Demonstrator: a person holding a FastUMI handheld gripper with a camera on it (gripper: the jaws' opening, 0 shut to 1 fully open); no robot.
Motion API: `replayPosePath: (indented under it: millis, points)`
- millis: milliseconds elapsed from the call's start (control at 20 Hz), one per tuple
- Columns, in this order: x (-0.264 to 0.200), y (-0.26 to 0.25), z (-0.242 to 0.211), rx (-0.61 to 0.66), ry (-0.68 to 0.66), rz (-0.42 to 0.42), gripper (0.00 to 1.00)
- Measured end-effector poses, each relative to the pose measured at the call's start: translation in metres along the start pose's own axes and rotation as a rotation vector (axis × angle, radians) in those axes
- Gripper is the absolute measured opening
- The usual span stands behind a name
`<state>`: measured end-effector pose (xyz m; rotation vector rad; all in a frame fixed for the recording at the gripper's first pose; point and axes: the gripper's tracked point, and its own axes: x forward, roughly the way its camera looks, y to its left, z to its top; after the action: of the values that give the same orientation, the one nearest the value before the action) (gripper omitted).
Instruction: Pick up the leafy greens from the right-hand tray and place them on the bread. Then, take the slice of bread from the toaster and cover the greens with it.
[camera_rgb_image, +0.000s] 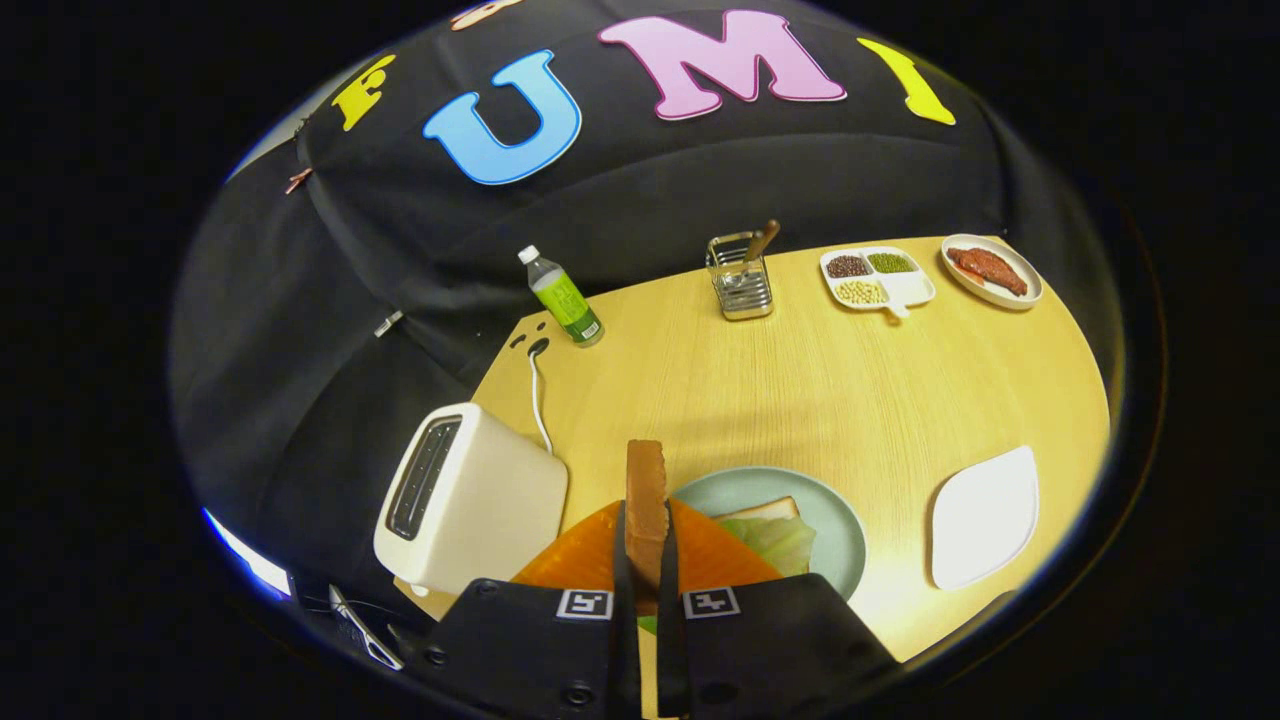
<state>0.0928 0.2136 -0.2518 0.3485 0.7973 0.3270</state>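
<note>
On the desk, largest item first:
Desk (800, 380): light wood surface, carrying every item listed below.
Toaster (470, 495): white, standing left of the fingers, slots facing up; its cord (538, 400) runs back toward the desk's far edge.
Round plate (835, 510): pale green, just ahead of the fingers and slightly right.
Lower bread slice (765, 510): lying flat on the round plate, partly covered.
Leafy greens (780, 540): resting on the lower bread slice on the round plate.
White tray (985, 515): right of the round plate, apart from it, nothing on it.
Hand-held gripper (647, 560): both fingers clamped on a toasted bread slice.
Toasted bread slice (646, 505): held upright on edge between the fingers, brown crust facing the camera, raised above the near rim of the round plate.
Divided dish (877, 278): far side of the desk, compartments holding dark, green and pale grains.
Oval dish (992, 270): far right corner, holding reddish-brown meat slices.
Utensil holder (742, 280): metal, far centre, a wooden handle sticking out.
Bottle (562, 298): green label, white cap, near the far left edge of the desk.
</note>
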Motion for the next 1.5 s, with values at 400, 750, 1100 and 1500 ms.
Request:
replayPosePath:
  millis: [400, 750, 1100, 1500]
  points:
    - [0.016, -0.041, -0.021, 0.091, 0.038, -0.054, 0.13]
    - [0.015, -0.08, -0.031, 0.059, 0.058, -0.173, 0.4]
    - [-0.005, -0.09, -0.027, -0.057, 0.037, -0.209, 0.87]
    - [-0.112, -0.088, 0.078, -0.218, -0.284, -0.301, 0.99]
